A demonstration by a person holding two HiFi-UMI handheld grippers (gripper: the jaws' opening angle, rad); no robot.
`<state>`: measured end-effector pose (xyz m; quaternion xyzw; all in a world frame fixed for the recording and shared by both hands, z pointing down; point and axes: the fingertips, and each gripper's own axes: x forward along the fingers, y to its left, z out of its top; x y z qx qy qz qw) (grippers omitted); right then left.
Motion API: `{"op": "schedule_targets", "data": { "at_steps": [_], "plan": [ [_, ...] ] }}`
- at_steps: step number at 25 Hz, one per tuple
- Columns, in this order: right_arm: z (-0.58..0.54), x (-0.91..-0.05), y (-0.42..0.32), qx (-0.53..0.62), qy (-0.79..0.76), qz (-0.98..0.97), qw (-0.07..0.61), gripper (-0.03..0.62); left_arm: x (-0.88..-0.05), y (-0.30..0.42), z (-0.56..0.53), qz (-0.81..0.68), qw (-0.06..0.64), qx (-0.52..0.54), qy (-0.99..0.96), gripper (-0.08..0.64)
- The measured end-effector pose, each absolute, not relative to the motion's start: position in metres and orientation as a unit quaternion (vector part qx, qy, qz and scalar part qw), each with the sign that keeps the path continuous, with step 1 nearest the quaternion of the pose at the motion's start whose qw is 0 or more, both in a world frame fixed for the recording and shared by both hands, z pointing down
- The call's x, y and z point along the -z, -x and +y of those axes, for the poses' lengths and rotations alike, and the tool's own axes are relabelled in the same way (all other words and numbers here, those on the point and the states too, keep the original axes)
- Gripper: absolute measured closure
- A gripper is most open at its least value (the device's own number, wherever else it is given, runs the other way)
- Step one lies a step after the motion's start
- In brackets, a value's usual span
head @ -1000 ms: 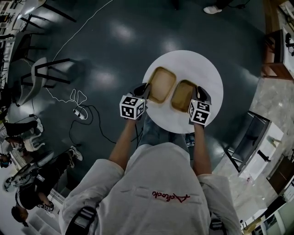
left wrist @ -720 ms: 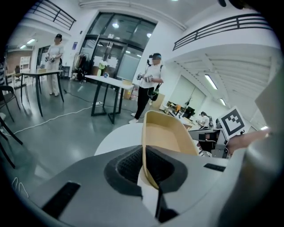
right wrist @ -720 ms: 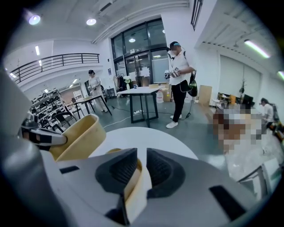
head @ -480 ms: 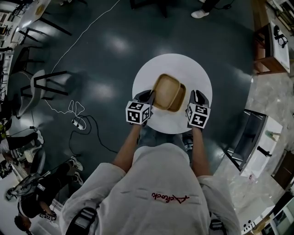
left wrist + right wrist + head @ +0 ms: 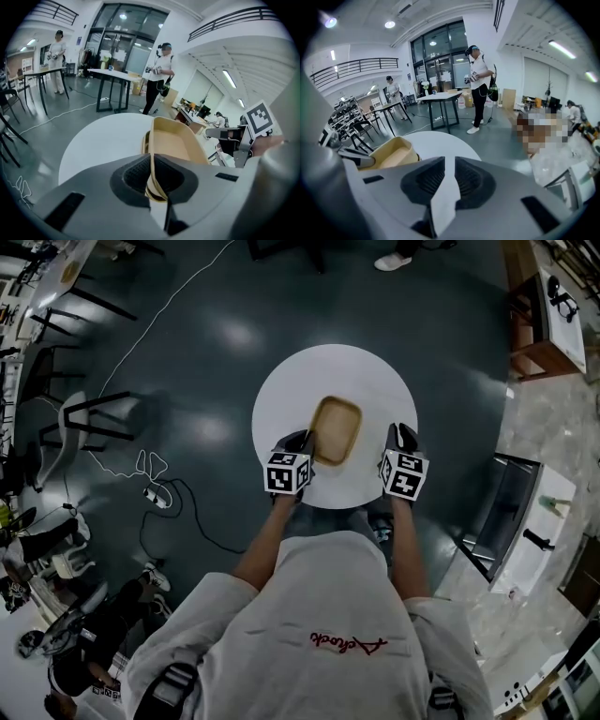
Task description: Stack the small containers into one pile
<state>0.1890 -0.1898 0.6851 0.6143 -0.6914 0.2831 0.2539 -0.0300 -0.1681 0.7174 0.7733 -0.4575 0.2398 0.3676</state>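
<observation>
1. Left claw [image 5: 152, 174] is clamping onto the near rim of the tan container [image 5: 177, 140], its ribbed pads pressing against both sides of the thin wall. The left marker cube [image 5: 287, 473] is hanging over the near-left edge of the desk.
2. That container is sitting nested inside a second container [image 5: 145, 140], whose rim is peeking out just beneath it on the left side, so the two are forming one pile.
3. The pile is resting near the middle of the round white desk [image 5: 281, 395], a little toward the person, and is lying between the two claws.
4. Right claw [image 5: 444, 180] is standing open with nothing between its pads. Only bare desk is showing through the gap, and the pile is sitting off to its left, apart from it.
5. The right marker cube [image 5: 405, 474] is hovering over the near-right edge of the desk, with the dark floor [image 5: 187, 334] spreading out all around.
</observation>
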Motion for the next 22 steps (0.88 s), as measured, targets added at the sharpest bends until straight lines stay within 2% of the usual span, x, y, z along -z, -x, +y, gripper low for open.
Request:
{"op": "schedule_targets", "data": {
  "at_steps": [13, 17, 22],
  "plan": [
    [-0.184, -0.694, -0.205, -0.288, -0.609, -0.693, 0.257, 0.518, -0.731, 0.027, -0.158, -0.485, 0.369, -0.242, -0.755, 0.531],
    [-0.183, -0.694, -0.205, -0.289, -0.606, -0.696, 0.256, 0.518, -0.732, 0.022, -0.154, -0.473, 0.377, -0.236, -0.76, 0.429],
    [-0.181, -0.692, -0.202, -0.286, -0.604, -0.699, 0.254, 0.518, -0.724, 0.025, -0.157, -0.478, 0.366, -0.227, -0.766, 0.408]
  ]
}}
